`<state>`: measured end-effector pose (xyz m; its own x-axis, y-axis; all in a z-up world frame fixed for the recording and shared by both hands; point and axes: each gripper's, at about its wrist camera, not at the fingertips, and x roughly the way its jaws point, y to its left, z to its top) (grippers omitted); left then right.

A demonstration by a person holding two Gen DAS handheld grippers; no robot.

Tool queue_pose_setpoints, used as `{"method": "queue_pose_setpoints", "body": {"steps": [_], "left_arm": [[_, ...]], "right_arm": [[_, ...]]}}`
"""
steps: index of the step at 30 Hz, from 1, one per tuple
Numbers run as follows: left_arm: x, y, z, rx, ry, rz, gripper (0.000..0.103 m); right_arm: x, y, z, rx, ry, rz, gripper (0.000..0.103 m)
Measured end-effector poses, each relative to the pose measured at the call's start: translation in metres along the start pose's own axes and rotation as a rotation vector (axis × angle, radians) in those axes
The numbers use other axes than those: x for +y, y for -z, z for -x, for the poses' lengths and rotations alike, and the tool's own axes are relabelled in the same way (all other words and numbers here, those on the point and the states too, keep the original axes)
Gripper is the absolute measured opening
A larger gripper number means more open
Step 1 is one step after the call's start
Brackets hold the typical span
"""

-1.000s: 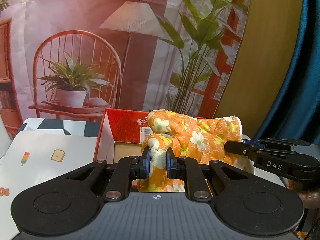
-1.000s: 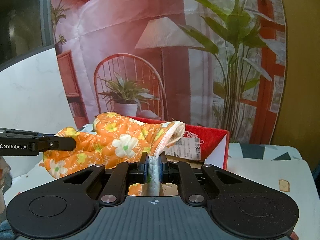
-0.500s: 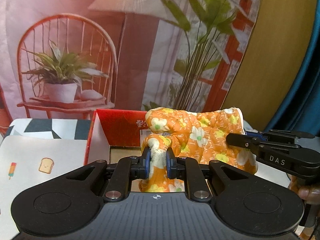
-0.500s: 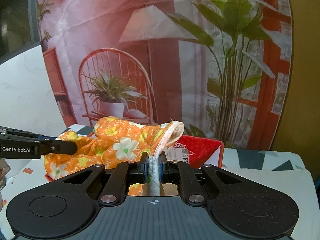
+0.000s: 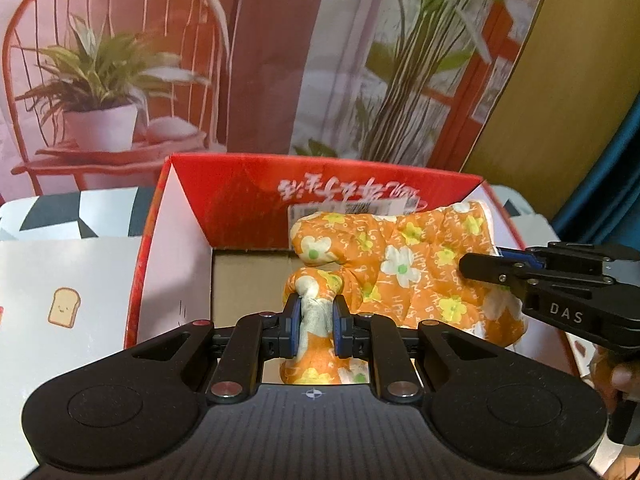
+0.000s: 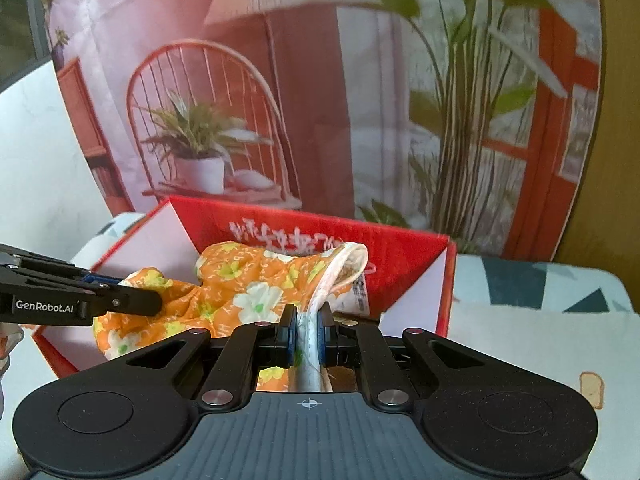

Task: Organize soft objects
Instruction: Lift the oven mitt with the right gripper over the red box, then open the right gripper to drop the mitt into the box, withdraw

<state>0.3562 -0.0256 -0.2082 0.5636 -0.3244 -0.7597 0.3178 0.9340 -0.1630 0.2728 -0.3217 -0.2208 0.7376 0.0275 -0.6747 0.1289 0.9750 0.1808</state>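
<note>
Left wrist view shows the left tongs (image 5: 314, 322) clamped on the fingertip end of one orange flowered oven mitt (image 5: 404, 276), which hangs over the open red cardboard box (image 5: 240, 204) on the worktop (image 5: 72, 272). The right tongs (image 5: 500, 266) come in from the right of that view and meet the mitt at its cuff side. In the right wrist view the right tongs (image 6: 307, 336) are pinched on the mitt's white-trimmed cuff (image 6: 340, 276), and the left tongs (image 6: 132, 302) reach in from the left, touching the other end. The mitt is stretched between the two grips, partly inside the box mouth; I cannot tell whether any of it touches the box floor. The step in hand looks like lowering the mitt into the box. To do it well, both ends should go down together so the cloth lies flat, kept inside the side walls and away from the standing back flap, and the grips should let go only once the mitt's weight rests on the cardboard floor. The count: one mitt, one box, two tongs, and no other soft thing in view.
</note>
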Motion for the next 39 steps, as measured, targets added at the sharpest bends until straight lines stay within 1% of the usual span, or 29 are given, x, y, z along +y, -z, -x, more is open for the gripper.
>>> {"method": "queue_pose_setpoints", "body": {"steps": [3, 5, 7, 9, 15, 17, 20, 25, 26, 29, 31, 32, 33, 34, 36, 37, 38, 39], "left_arm": [[0.0, 0.001, -0.006, 0.023, 0.001, -0.013, 0.019], [-0.001, 0.003, -0.008, 0.033, -0.013, -0.033, 0.027], [-0.002, 0.005, -0.008, 0.037, -0.023, -0.049, 0.049], [-0.002, 0.005, -0.006, 0.032, -0.034, -0.06, 0.056], [-0.002, 0.006, -0.002, 0.023, -0.082, -0.087, 0.064], [-0.001, 0.007, 0.001, 0.013, -0.094, -0.092, 0.066], [0.001, 0.008, 0.007, -0.002, -0.108, -0.094, 0.067], [0.003, 0.01, 0.017, -0.03, -0.1, -0.078, 0.068], [0.004, 0.011, 0.02, -0.037, -0.097, -0.073, 0.068], [0.005, 0.013, 0.028, -0.058, -0.093, -0.067, 0.074], [0.006, 0.014, 0.034, -0.073, -0.092, -0.065, 0.083], [0.007, 0.015, 0.039, -0.084, -0.088, -0.063, 0.085], [0.007, 0.016, 0.044, -0.095, -0.083, -0.061, 0.09], [0.007, 0.017, 0.048, -0.103, -0.077, -0.06, 0.094], [0.007, 0.019, 0.056, -0.117, -0.073, -0.057, 0.099], [0.006, 0.02, 0.06, -0.124, -0.074, -0.056, 0.1], [0.006, 0.021, 0.065, -0.131, -0.076, -0.056, 0.101], [0.005, 0.022, 0.069, -0.137, -0.076, -0.055, 0.102]], "right_arm": [[-0.001, 0.003, -0.007, 0.023, 0.002, -0.001, 0.009], [0.0, 0.004, -0.009, 0.039, 0.003, 0.004, 0.009], [0.001, 0.005, -0.012, 0.055, 0.002, 0.013, 0.009], [0.003, 0.006, -0.015, 0.075, -0.01, 0.021, 0.009], [0.021, 0.006, -0.025, 0.15, -0.058, 0.066, 0.009], [0.028, 0.008, -0.031, 0.181, -0.06, 0.082, 0.009], [0.036, 0.013, -0.041, 0.233, -0.028, 0.107, 0.009], [0.037, 0.012, -0.039, 0.239, 0.067, 0.103, 0.012], [0.037, 0.012, -0.037, 0.236, 0.085, 0.103, 0.014], [0.032, 0.012, -0.028, 0.207, 0.103, 0.082, 0.023], [0.028, 0.011, -0.019, 0.184, 0.103, 0.061, 0.029], [0.026, 0.011, -0.014, 0.167, 0.104, 0.051, 0.039], [0.025, 0.01, -0.008, 0.148, 0.105, 0.043, 0.053], [0.024, 0.01, -0.001, 0.124, 0.104, 0.037, 0.06], [0.024, 0.01, 0.011, 0.084, 0.101, 0.03, 0.077], [0.023, 0.01, 0.019, 0.064, 0.105, 0.02, 0.082], [0.023, 0.009, 0.024, 0.046, 0.108, 0.009, 0.093], [0.021, 0.01, 0.031, 0.024, 0.102, -0.006, 0.099]]}}
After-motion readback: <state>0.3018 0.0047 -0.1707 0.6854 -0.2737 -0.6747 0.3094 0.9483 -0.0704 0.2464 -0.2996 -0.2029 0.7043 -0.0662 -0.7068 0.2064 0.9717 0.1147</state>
